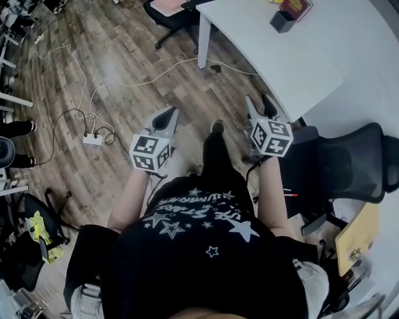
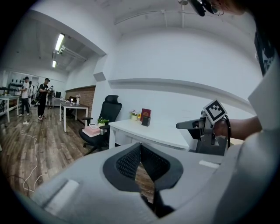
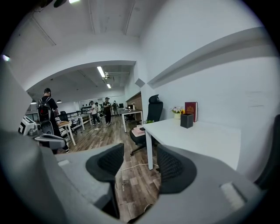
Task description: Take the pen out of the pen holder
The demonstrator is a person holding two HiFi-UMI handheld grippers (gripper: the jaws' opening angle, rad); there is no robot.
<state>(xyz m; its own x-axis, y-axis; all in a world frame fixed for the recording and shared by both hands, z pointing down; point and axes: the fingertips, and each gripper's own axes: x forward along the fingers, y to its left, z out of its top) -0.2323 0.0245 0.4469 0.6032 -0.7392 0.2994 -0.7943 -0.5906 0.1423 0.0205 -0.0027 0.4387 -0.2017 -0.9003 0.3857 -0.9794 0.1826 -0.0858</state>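
Note:
The dark, square pen holder (image 1: 283,20) stands at the far end of the white table (image 1: 293,62), next to a red book (image 1: 297,7). It also shows as a small dark box in the left gripper view (image 2: 146,121) and in the right gripper view (image 3: 187,120). No pen can be made out at this distance. My left gripper (image 1: 167,114) is held over the wooden floor, well short of the table, with its pads (image 2: 131,159) touching and nothing between them. My right gripper (image 1: 259,104) hovers near the table's near corner, open and empty (image 3: 140,164).
A black office chair (image 1: 349,162) stands at my right beside the table. Another chair (image 1: 171,15) carrying a pink stack sits at the table's far side. A power strip (image 1: 93,139) with white cables lies on the floor to the left. Several people (image 3: 46,109) stand far off.

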